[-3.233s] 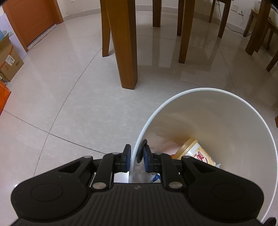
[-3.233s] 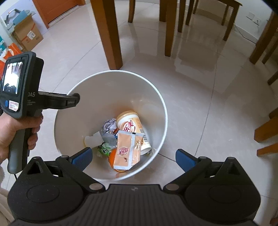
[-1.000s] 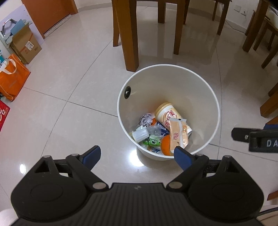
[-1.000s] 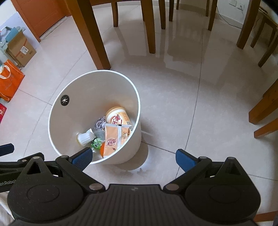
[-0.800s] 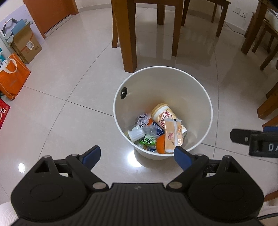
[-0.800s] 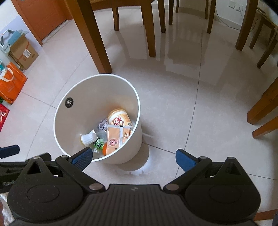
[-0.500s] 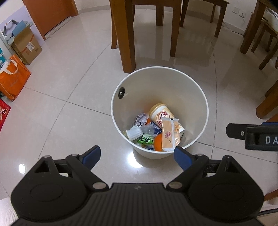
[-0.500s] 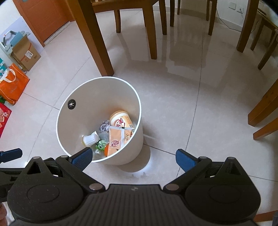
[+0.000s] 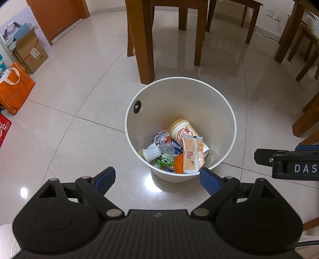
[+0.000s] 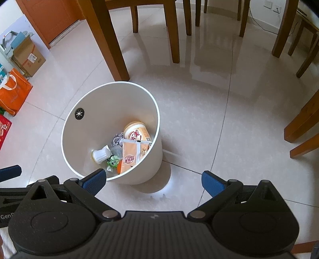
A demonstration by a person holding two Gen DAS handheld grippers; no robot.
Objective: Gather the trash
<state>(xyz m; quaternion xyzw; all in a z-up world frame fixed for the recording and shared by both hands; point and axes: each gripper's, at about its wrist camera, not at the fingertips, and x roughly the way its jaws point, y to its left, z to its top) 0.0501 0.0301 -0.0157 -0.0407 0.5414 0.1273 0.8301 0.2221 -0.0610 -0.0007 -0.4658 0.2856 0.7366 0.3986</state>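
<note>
While grippers (image 9: 157, 178) gape—bin (image 9: 219, 99) full

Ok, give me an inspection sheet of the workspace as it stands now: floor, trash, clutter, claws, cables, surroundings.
Surface: glossy pale tiled floor, no loose trash seen on it.
Job's things: white bin upright beside a wooden table leg; inside lie a beige cup, an orange sachet, a small white bottle, a crumpled wrapper and a green packet.
Clutter: orange bag and cardboard box at the far left.
Claws: left claw open, empty; right claw open, empty.
Cables: one along the far wall.
Surroundings: wooden chair legs, orange door.
</note>
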